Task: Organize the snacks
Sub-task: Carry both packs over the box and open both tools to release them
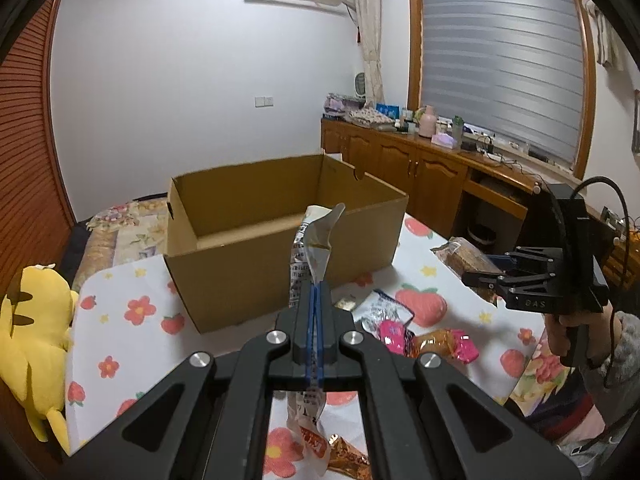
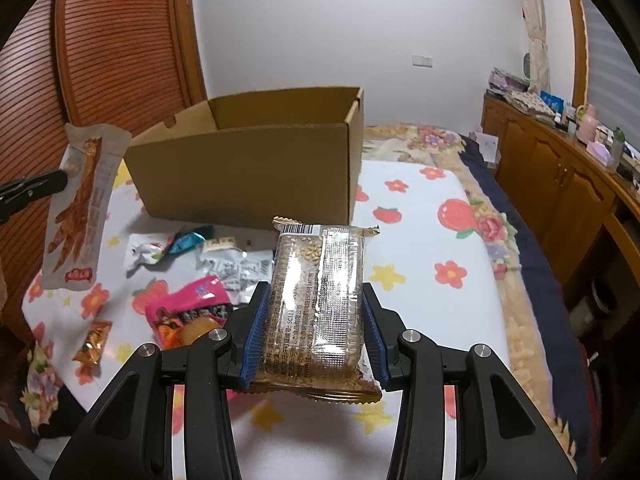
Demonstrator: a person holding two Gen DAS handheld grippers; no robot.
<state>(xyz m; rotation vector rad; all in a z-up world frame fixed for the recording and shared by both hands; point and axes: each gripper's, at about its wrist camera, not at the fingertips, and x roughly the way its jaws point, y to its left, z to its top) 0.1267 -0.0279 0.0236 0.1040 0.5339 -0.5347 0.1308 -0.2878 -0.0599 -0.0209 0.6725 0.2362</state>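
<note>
An open brown cardboard box (image 1: 248, 236) (image 2: 256, 168) stands on the flowered cloth. My left gripper (image 1: 316, 292) is shut on the edge of a long white snack packet (image 1: 310, 248), which hangs edge-on before the box. In the right wrist view that packet (image 2: 78, 216) hangs at the left, printed with a brown chicken-foot picture. My right gripper (image 2: 316, 320) is shut on a clear packet of grain cake (image 2: 320, 304), its blue pads (image 2: 256, 332) pressing both sides. In the left wrist view the same packet (image 1: 466, 258) and right gripper (image 1: 486, 276) show at the right, above the cloth.
Loose snacks lie on the cloth in front of the box: a pink packet (image 2: 188, 312), a silver-white packet (image 2: 236, 268), a teal wrapper (image 2: 188, 240), an orange wrapper (image 2: 94, 340). A yellow plush toy (image 1: 32, 332) sits left. Wooden cabinets (image 1: 420, 176) run along the right wall.
</note>
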